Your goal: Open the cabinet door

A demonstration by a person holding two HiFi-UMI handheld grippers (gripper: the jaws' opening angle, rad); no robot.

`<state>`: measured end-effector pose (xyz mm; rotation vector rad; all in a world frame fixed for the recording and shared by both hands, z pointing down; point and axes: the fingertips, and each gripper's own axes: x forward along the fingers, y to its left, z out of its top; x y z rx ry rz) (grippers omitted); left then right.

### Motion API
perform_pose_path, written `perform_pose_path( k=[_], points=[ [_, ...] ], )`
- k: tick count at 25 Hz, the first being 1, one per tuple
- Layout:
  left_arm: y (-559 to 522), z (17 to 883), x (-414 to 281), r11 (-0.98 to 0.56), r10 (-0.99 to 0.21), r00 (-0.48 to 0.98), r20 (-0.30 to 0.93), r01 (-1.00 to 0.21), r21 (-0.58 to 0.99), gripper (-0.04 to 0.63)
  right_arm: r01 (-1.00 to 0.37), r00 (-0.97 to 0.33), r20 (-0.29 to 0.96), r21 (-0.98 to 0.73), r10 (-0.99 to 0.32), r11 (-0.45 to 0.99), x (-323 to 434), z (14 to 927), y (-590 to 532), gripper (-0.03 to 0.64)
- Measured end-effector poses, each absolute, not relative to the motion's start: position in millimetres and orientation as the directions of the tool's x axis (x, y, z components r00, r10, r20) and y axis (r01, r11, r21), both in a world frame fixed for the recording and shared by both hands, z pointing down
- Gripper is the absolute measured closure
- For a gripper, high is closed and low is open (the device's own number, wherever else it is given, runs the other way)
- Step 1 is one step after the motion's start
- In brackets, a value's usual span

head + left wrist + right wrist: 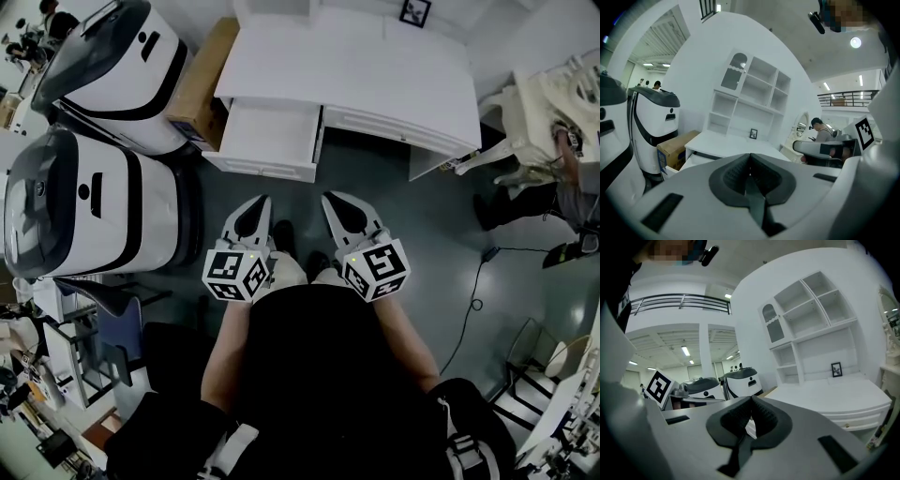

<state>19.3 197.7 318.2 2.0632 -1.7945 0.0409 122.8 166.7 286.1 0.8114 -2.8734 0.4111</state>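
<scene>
Head view shows us the drawer (pixel 267 141) open, only its white floor visible. We hold left gripper (pixel 255 208) and right gripper (pixel 337 208) clenched.

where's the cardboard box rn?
Head view, upper left: the cardboard box sits on the floor between the white desk and the farther white machine, next to the desk's pulled-out drawer.

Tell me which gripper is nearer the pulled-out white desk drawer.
Left. The left gripper is directly in front of the pulled-out white drawer; the right gripper is off past its right edge.
</scene>
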Motion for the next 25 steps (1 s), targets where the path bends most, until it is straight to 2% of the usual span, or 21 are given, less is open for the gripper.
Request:
perform_pose_path(
  k=[25],
  points=[
    [199.6, 324.3, 15.1, -0.106, -0.936, 0.192, 0.294, -0.953, 0.284, 0.572, -0.528, -0.845, 0.224, -0.203, -0.486, 0.825, 118.5, 294.1, 170.3, 0.603]
  ],
)
